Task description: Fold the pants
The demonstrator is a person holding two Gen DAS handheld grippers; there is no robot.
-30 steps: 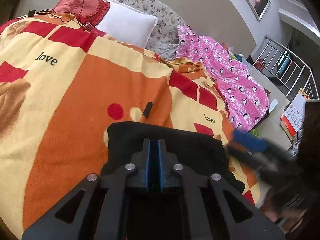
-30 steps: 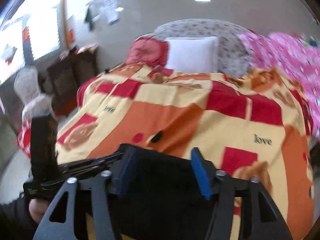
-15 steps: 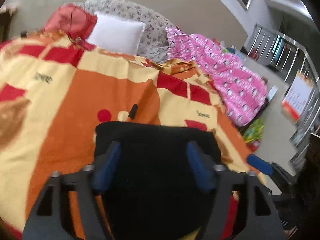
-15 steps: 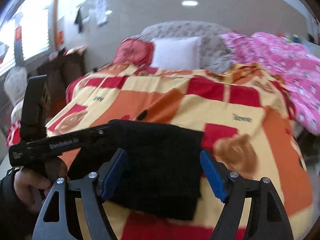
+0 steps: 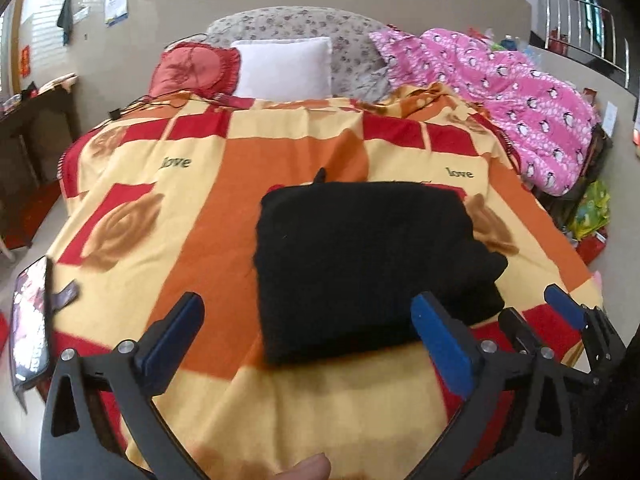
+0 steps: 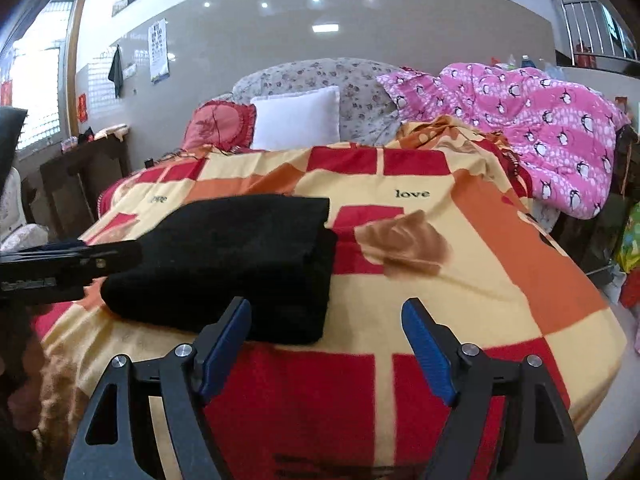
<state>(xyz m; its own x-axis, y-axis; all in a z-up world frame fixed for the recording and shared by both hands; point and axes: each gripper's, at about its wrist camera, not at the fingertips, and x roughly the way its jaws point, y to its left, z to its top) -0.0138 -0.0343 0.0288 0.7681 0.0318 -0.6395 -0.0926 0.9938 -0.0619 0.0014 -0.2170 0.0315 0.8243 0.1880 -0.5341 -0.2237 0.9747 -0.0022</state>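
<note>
A folded black fabric pair of pants [image 5: 360, 268] lies as a thick, roughly rectangular bundle on a fleece blanket of orange, red and yellow blocks [image 5: 208, 216] that covers a bed. In the left wrist view the bundle fills the centre of the frame, and the left gripper [image 5: 308, 340] hangs over the blanket at the bottom with its blue-padded jaws spreading wide; the pads press on nothing, and the near edge of the pants sits just beyond them. At the lower right of that view the right gripper [image 5: 532, 312] shows, also released. In the right wrist view the pants sit left of centre, and the right gripper's blue pads [image 6: 428, 352] stand apart at the bottom, empty, over a red patch of blanket just beside the bundle's near corner. At the top of both views a white square pillow [image 5: 284, 68], a red ruffled cushion [image 5: 196, 70] and a pink penguin-print quilt [image 5: 520, 104] rest at the far end of the bed.
</note>
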